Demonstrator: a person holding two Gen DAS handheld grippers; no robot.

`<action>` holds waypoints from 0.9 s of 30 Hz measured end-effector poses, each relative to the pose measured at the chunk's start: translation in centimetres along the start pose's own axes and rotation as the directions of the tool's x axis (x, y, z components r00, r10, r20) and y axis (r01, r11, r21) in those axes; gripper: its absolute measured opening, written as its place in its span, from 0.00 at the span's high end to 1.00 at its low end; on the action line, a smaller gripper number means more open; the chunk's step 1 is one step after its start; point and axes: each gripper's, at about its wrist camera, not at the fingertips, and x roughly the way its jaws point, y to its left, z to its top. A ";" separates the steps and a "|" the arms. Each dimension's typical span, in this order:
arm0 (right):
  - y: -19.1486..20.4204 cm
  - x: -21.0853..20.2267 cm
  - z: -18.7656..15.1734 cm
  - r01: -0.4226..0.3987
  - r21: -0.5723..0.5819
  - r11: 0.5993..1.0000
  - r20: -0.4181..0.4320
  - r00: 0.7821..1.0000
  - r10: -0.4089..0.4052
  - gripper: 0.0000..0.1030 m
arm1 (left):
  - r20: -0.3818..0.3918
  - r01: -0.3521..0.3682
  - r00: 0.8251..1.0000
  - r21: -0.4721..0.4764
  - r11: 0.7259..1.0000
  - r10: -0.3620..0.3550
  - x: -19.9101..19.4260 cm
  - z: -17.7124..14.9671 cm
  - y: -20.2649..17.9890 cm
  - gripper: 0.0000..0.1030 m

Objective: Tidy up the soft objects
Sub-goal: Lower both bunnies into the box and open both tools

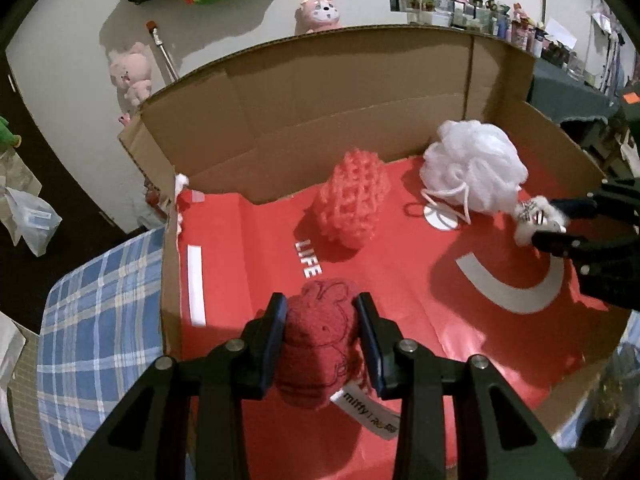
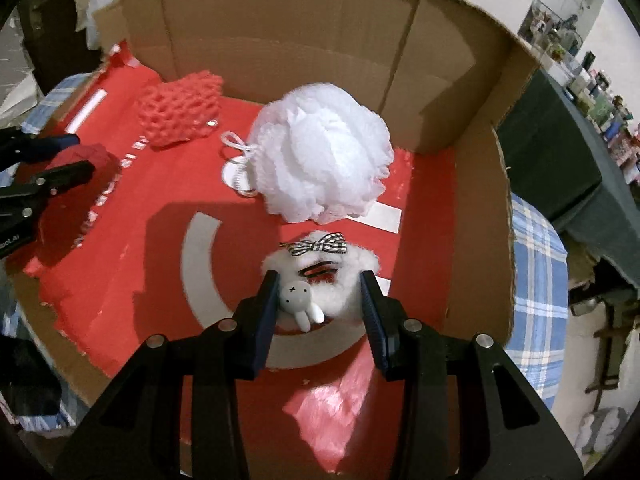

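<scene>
Red towel (image 1: 318,344) sits pinched in the left gripper (image 1: 320,336); right gripper (image 2: 320,304) squeezes a white scrunchie (image 2: 332,276), white pouf (image 2: 320,164) at twelve o'clock inside the box (image 2: 280,32).

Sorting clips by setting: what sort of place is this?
Probably a lived-in home room, perhaps a bedroom: pink plush toys lie on the floor, a plaid cloth lies under the cardboard box, and a shelf is crowded with small bottles.
</scene>
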 end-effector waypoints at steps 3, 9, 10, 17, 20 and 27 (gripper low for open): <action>-0.2 0.1 0.0 0.003 0.005 1.000 0.006 1.000 -0.003 0.63 | 0.050 0.012 0.999 -0.021 1.000 -0.011 -0.9 0.7 0.4 0.63; -0.4 -0.4 -0.1 -0.004 0.008 1.000 0.032 0.999 0.003 0.63 | 0.060 0.001 0.998 -0.034 0.999 0.001 -0.8 0.9 0.6 0.63; -0.4 -0.3 -0.2 -0.007 0.006 1.000 0.026 1.000 0.007 0.63 | 0.045 0.000 0.999 -0.034 0.999 0.002 -0.4 0.8 0.5 0.63; 0.0 0.6 -0.6 0.000 -0.010 1.000 -0.013 1.000 0.000 0.61 | -0.046 -0.035 0.998 -0.014 0.999 0.035 1.9 0.2 0.1 0.63; -0.2 0.9 -0.4 0.006 -0.008 1.000 -0.023 1.000 -0.006 0.61 | -0.073 -0.051 0.996 -0.015 0.999 0.050 2.8 0.0 0.1 0.61; 0.1 1.4 -0.2 0.005 -0.014 1.000 -0.021 1.000 -0.005 0.59 | -0.072 -0.057 0.996 -0.010 0.998 0.056 3.0 -0.2 0.0 0.60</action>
